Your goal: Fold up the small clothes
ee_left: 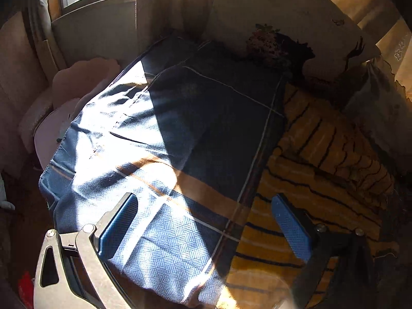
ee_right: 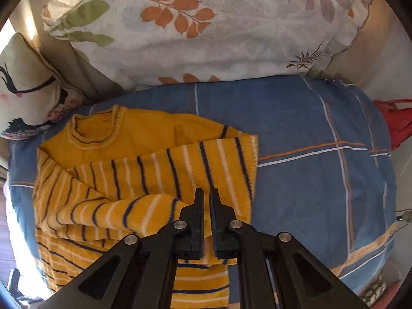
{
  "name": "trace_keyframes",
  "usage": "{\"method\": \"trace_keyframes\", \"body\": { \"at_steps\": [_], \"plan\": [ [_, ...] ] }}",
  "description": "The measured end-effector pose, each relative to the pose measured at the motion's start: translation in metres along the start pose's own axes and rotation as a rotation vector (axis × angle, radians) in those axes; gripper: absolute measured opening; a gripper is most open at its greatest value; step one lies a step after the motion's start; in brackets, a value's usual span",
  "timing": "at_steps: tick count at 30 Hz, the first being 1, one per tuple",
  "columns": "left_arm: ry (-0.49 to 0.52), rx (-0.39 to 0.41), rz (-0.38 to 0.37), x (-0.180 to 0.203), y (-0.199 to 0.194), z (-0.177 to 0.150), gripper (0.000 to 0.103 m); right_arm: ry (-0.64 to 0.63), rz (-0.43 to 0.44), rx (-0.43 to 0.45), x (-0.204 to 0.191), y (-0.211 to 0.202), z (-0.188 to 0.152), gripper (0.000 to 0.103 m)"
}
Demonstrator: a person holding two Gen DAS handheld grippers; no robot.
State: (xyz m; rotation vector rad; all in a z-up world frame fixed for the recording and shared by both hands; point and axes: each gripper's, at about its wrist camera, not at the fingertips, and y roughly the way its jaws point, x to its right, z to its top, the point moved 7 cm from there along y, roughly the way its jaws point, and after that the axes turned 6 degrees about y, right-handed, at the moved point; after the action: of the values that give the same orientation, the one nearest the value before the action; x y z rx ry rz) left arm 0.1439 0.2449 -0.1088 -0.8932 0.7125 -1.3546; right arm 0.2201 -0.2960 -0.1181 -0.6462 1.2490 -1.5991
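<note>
Right gripper [ee_right: 207,200] pinched on yellow striped sweater [ee_right: 144,164] lower centre, mid sleeve-fold; left gripper [ee_left: 206,229] spread wide, empty (hovering over blue cover [ee_left: 159,139]), should pin the fold next.

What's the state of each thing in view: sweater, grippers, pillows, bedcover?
Sweater: lying on the bedcover, partly folded, one striped sleeve laid across the chest.
Right gripper: shut on sweater fabric.
Left gripper: open, holding nothing.
Bedcover: spread out, lightly wrinkled.
Leaf pillow: propped behind the sweater.
Bird pillow: propped, leaning.
</note>
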Motion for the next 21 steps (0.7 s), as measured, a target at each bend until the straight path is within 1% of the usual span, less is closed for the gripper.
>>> {"method": "trace_keyframes", "body": {
  "at_steps": [1,2,3,4,6,8,10,11,12,13,14,15,16,17,18,19,20,21],
  "plan": [
    [0.014,0.002,0.004,0.007,0.002,0.002,0.103,0.002,0.049,0.009,-0.009,-0.002,-0.002,0.012],
    [0.027,0.001,0.005,0.015,0.004,0.004,0.103,-0.012,0.09,0.015,-0.02,-0.004,-0.004,0.015],
    [0.035,-0.003,-0.003,0.023,0.007,0.006,0.103,-0.037,0.127,0.017,-0.031,-0.007,-0.005,0.022],
    [0.041,-0.005,-0.021,0.032,0.011,0.011,0.103,-0.072,0.161,0.015,-0.052,-0.008,-0.012,0.028],
    [0.057,-0.001,-0.072,0.051,0.021,0.023,0.103,-0.134,0.227,-0.006,-0.082,-0.009,-0.02,0.032],
    [0.063,0.002,-0.139,0.069,0.035,0.04,0.103,-0.176,0.307,-0.058,-0.115,-0.005,-0.028,0.033],
    [0.062,-0.006,-0.187,0.084,0.054,0.057,0.103,-0.206,0.371,-0.098,-0.147,0.001,-0.031,0.033],
    [0.059,-0.011,-0.203,0.089,0.063,0.065,0.103,-0.226,0.386,-0.104,-0.163,0.003,-0.032,0.034],
    [0.059,-0.017,-0.214,0.094,0.072,0.072,0.102,-0.248,0.393,-0.11,-0.179,0.006,-0.032,0.038],
    [0.061,-0.024,-0.229,0.098,0.082,0.078,0.097,-0.271,0.395,-0.122,-0.197,0.011,-0.03,0.042],
    [0.068,-0.033,-0.248,0.103,0.092,0.083,0.09,-0.291,0.392,-0.125,-0.212,0.017,-0.028,0.043],
    [0.077,-0.043,-0.264,0.108,0.102,0.087,0.087,-0.32,0.381,-0.123,-0.228,0.024,-0.025,0.044],
    [0.084,-0.06,-0.27,0.112,0.114,0.09,0.08,-0.356,0.362,-0.123,-0.244,0.032,-0.024,0.047],
    [0.091,-0.087,-0.283,0.116,0.126,0.091,0.064,-0.389,0.344,-0.127,-0.257,0.039,-0.025,0.049],
    [0.094,-0.129,-0.31,0.12,0.138,0.09,0.051,-0.418,0.327,-0.134,-0.271,0.049,-0.025,0.049],
    [0.086,-0.167,-0.335,0.123,0.148,0.089,0.031,-0.442,0.312,-0.146,-0.284,0.06,-0.025,0.049],
    [0.083,-0.138,-0.335,0.122,0.147,0.094,0.021,-0.454,0.301,-0.16,-0.294,0.07,-0.025,0.049],
    [0.089,-0.144,-0.362,0.124,0.146,0.094,0.014,-0.463,0.294,-0.18,-0.304,0.081,-0.027,0.049]
  ]
}}
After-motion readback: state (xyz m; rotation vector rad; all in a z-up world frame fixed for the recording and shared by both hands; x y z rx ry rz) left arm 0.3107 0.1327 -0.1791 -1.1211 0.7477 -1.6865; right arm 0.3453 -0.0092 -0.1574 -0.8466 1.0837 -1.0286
